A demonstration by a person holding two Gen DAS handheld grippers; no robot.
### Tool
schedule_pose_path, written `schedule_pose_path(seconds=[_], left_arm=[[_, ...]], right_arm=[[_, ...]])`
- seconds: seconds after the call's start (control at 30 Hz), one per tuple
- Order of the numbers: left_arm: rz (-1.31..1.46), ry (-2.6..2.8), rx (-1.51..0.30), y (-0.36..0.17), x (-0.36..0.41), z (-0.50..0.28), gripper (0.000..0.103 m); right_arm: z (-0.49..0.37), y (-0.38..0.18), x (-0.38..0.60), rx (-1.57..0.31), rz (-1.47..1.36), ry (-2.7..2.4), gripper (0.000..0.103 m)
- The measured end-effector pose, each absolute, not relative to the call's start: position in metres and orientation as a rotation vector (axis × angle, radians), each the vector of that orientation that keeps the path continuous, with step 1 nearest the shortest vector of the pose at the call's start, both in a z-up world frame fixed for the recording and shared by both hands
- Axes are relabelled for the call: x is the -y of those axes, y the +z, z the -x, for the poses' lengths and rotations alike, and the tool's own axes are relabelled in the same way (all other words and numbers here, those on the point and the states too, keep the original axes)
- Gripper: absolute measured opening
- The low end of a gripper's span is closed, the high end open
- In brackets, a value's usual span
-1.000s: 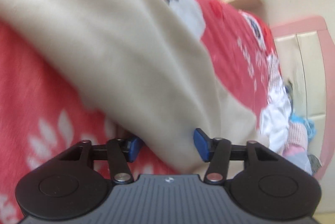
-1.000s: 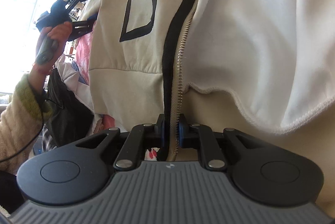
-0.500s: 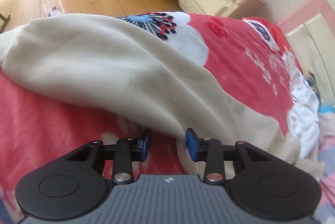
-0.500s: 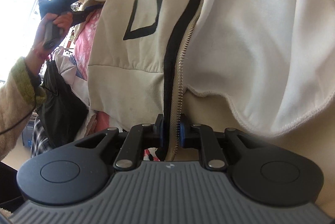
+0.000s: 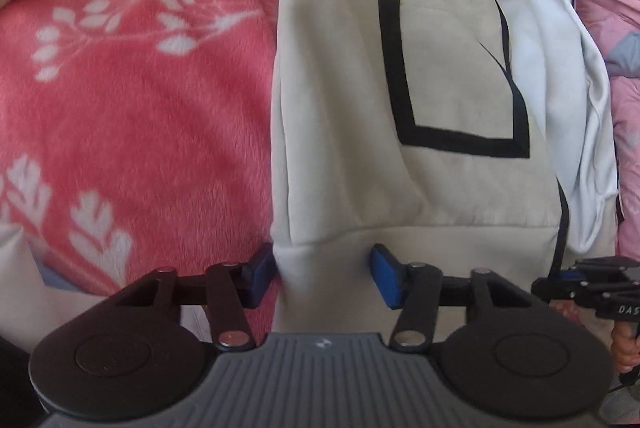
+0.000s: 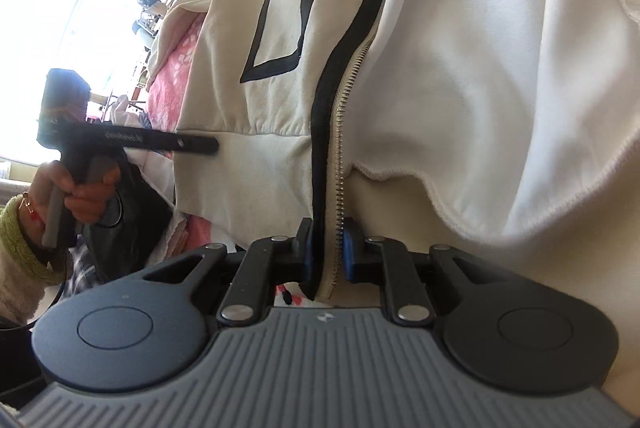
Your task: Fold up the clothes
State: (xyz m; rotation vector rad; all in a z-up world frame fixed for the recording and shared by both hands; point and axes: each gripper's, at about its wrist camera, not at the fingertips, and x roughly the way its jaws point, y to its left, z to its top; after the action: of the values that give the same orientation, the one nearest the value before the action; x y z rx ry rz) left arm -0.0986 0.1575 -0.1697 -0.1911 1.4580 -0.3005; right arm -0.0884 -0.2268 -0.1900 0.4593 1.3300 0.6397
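Observation:
A cream zip-up jacket [image 5: 352,132] with a black-outlined pocket [image 5: 452,68] lies on a red floral blanket [image 5: 132,100]. My left gripper [image 5: 322,274] is open, its blue pads on either side of the jacket's bottom hem corner. My right gripper [image 6: 328,254] is shut on the jacket's front edge by the zipper [image 6: 340,156] and black trim, at the hem. The jacket [image 6: 460,68] fills the right wrist view, its white lining showing. The right gripper shows at the left wrist view's right edge [image 5: 580,282]; the left gripper shows in the right wrist view [image 6: 132,140].
A pink and grey patterned fabric [image 5: 608,12] and white cloth [image 5: 576,116] lie to the right of the jacket. In the right wrist view a bright window [image 6: 60,28] and dark clothes [image 6: 120,224] sit at the left.
My left gripper has left the sleeve and swung over to the jacket's bottom hem corner, still open. My right gripper keeps its hold on the zipper edge.

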Motion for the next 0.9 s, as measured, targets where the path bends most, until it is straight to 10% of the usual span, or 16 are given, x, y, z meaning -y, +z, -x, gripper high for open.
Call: schedule_pose_path(seconds=[0.1,0.23,0.4,0.6,0.9], left_arm=[[0.212,-0.308,-1.457,-0.16,-0.164,0.106,0.017],[0.183,-0.29,-1.493,-0.165,-0.17,0.109,0.039],[0.175,-0.339,-1.526,-0.172,-0.168,0.129,0.042],[0.197,-0.34,-1.515,-0.179,-0.171,0.139,0.043],[0.306,-0.325,-1.496,-0.181,-0.182,0.152,0.02]], right_arm=[[0.095,-0.179,0.225,-1.294,-0.417,0.663,0.006],[0.097,-0.182,0.226,-1.294,-0.374,0.652,0.007],[0.104,-0.175,0.214,-1.252,-0.211,0.667,0.012],[0.151,-0.114,0.193,-0.921,0.203,0.841,0.019],[0.217,-0.162,0.117,-0.618,0.857,1.03,0.035]])
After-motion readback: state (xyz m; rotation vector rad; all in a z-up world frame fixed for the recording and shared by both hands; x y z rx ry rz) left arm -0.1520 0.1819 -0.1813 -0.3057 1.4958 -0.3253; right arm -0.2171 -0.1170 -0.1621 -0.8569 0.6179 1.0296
